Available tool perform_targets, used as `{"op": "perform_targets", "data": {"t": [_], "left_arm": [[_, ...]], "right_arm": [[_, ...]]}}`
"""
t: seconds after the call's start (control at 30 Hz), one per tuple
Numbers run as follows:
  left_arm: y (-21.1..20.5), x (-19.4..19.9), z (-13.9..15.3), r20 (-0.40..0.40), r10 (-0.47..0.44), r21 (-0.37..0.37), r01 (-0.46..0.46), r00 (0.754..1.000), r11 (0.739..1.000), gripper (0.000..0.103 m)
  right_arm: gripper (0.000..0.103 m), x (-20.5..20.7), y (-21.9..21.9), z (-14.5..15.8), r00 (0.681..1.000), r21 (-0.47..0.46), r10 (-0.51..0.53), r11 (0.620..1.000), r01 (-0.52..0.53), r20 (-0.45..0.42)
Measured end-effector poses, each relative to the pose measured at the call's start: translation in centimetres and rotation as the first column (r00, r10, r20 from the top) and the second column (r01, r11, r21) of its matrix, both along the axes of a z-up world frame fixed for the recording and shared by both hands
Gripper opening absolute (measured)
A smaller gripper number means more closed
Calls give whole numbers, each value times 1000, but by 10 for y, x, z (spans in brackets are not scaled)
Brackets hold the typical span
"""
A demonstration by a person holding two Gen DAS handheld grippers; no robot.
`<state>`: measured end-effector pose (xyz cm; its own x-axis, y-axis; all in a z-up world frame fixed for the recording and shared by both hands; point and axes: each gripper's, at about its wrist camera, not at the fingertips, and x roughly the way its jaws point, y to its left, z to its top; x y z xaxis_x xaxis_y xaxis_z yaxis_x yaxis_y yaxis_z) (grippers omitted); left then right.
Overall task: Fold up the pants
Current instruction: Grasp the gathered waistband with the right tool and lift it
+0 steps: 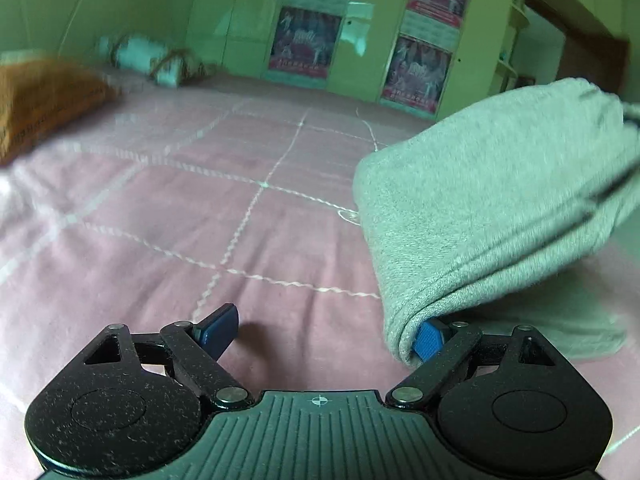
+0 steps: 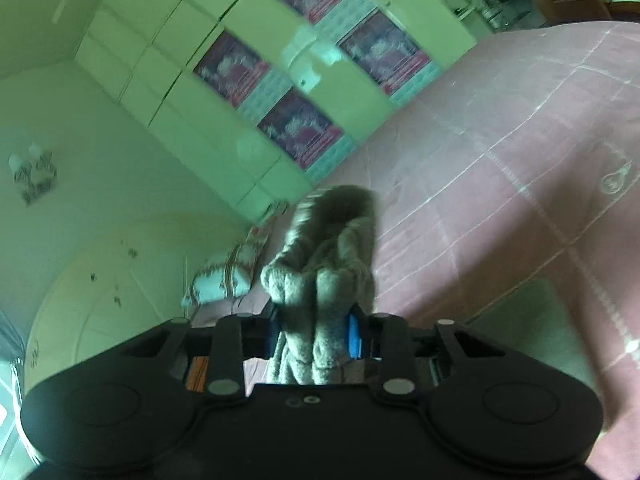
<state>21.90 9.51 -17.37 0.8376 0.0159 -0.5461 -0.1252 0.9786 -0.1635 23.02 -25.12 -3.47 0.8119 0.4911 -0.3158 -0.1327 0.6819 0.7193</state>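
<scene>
I lose the grey pants (image 1: 492, 200) past the right edge | their fold hides my left gripper's right pad (image 1: 430, 340) | wardrobe posters (image 2: 296, 128) too blurred to read

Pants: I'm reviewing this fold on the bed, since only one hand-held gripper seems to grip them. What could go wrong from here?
1. The right hand-held gripper pinches a thick bunched wad of the pants; layers could slip out and undo the fold.
2. The left hand-held gripper is open, one pad tucked under the folded edge, so it may snag or drag the cloth across the bedspread.
</scene>
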Motion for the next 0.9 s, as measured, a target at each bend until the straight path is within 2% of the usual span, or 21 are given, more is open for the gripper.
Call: {"op": "perform_targets", "data": {"t": [0.07,0.1,0.13,0.17,0.2,0.27,0.37,0.47,0.53,0.57,0.6,0.63,0.67,0.73,0.77,0.9], "left_arm": [[-1,-2,-5,1,8,-4,-8,1000,1000,89],[0,-1,-8,-12,0,-16,0,1000,1000,89],[-1,0,-10,-24,-10,-12,10,1000,1000,90],[-2,0,-9,-25,-10,0,10,1000,1000,90],[-2,0,-10,-28,-11,-4,11,1000,1000,90],[0,0,-10,-32,-9,-19,8,999,1000,91],[-3,-1,-9,-28,-5,-3,5,1000,1000,92],[-3,-4,-9,-16,-1,-4,1,1000,1000,92],[-7,-1,-10,-28,-13,9,13,1000,1000,96],[-10,0,-11,-41,-22,24,23,999,999,97],[-13,2,-12,-56,-31,41,33,998,999,98],[-15,2,-12,-62,-32,48,35,998,998,98],[-14,1,-11,-64,-30,41,33,998,999,98],[-12,-1,-11,-64,-26,30,28,998,999,98],[-13,-1,-11,-65,-25,32,27,998,999,98],[-14,-2,-11,-66,-22,39,25,998,999,99]], "right_arm": [[22,-6,-20,-41,994,-55,-73,996,69,-82],[22,-3,-31,-71,978,-64,-111,993,101,-177],[22,0,-41,-101,941,-66,-142,990,128,-306],[23,-5,-53,-126,921,11,-140,988,154,-364],[23,-11,-59,-133,931,59,-124,986,153,-343],[23,-13,-57,-127,944,35,-106,992,123,-313],[23,-9,-56,-119,942,27,-103,993,118,-318],[23,-17,-49,-95,972,18,-88,995,94,-218],[23,-21,-52,-91,980,20,-89,995,94,-180],[23,-18,-52,-96,974,-24,-100,995,97,-201],[23,-10,-54,-110,957,-60,-115,993,103,-266],[25,-7,-60,-124,940,-39,-116,993,110,-319],[25,-7,-67,-131,941,9,-105,993,114,-322],[30,-10,-68,-124,946,24,-79,996,91,-314],[35,-14,-69,-119,948,17,-83,996,93,-307],[34,-32,-68,-89,970,-59,-127,991,117,-207]]}}
